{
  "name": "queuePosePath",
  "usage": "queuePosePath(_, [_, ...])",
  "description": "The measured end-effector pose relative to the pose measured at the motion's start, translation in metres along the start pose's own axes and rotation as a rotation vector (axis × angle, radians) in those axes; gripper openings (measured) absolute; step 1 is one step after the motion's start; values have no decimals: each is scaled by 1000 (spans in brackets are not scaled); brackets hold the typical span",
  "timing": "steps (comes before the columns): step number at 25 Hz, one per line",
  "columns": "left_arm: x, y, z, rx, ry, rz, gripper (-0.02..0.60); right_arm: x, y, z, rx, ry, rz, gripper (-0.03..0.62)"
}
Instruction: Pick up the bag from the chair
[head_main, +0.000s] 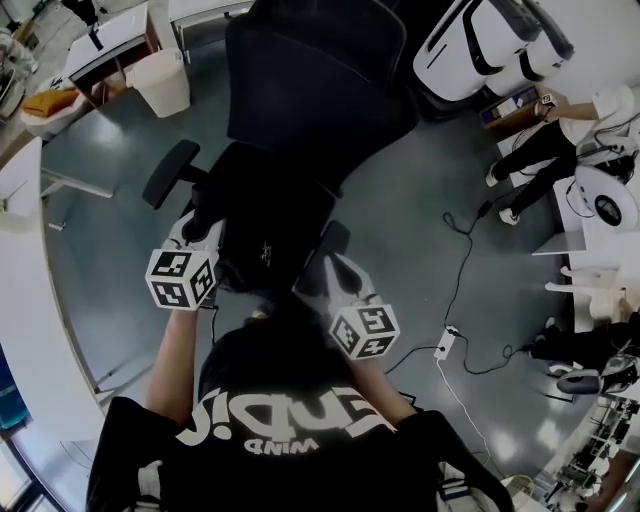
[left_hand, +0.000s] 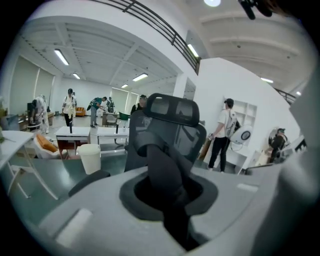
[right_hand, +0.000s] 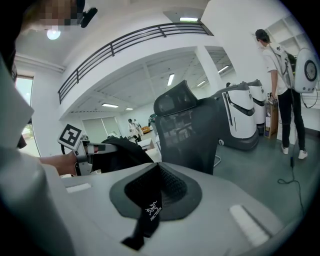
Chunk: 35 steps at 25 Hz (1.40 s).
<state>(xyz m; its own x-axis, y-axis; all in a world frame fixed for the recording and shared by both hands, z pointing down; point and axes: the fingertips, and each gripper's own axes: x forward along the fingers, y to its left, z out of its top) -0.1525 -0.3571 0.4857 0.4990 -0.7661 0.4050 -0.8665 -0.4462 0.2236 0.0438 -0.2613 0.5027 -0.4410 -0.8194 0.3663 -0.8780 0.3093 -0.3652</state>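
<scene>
A black bag (head_main: 265, 235) hangs over the seat of a black office chair (head_main: 320, 70), between my two grippers; whether it touches the seat I cannot tell. My left gripper (head_main: 205, 228) holds its left side. In the left gripper view the jaws (left_hand: 172, 215) are shut on a thick black strap (left_hand: 160, 170), with the chair's backrest (left_hand: 170, 120) straight ahead. My right gripper (head_main: 325, 265) holds the bag's right side. In its own view that gripper (right_hand: 147, 215) is shut on a mesh strap (right_hand: 162, 187) with a white logo. Beyond it I see the bag (right_hand: 120, 150).
The chair's armrests (head_main: 170, 172) flank the bag. A white bin (head_main: 165, 80) stands at the back left and a white desk (head_main: 30, 300) runs along the left. White machines (head_main: 490, 40) and a person (head_main: 560, 130) are at the right. A cable with a power strip (head_main: 445, 345) lies on the floor.
</scene>
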Motion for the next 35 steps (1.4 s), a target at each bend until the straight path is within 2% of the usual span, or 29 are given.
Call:
queuePosePath(10, [-97,-41,19,-5,-81,-71,54,-55,42,-24,-12,-20,-24,2])
queuePosePath(16, [-119,-61,15,-30,-87,-87,52,-93,51,-46,11,2,-46,2])
queuePosePath(20, [-129,-75,3,-46,-82,-77,52,-112,39,-55,22,-1,-53,2])
queuePosePath(27, [-154,-104,-12,-47,-94,-14,52,-137,28,-57,9,-13,3,2])
queuePosePath(35, [-212,-149,-45,-91,-130,136,52,-190,24,-73,-43,14,138,2])
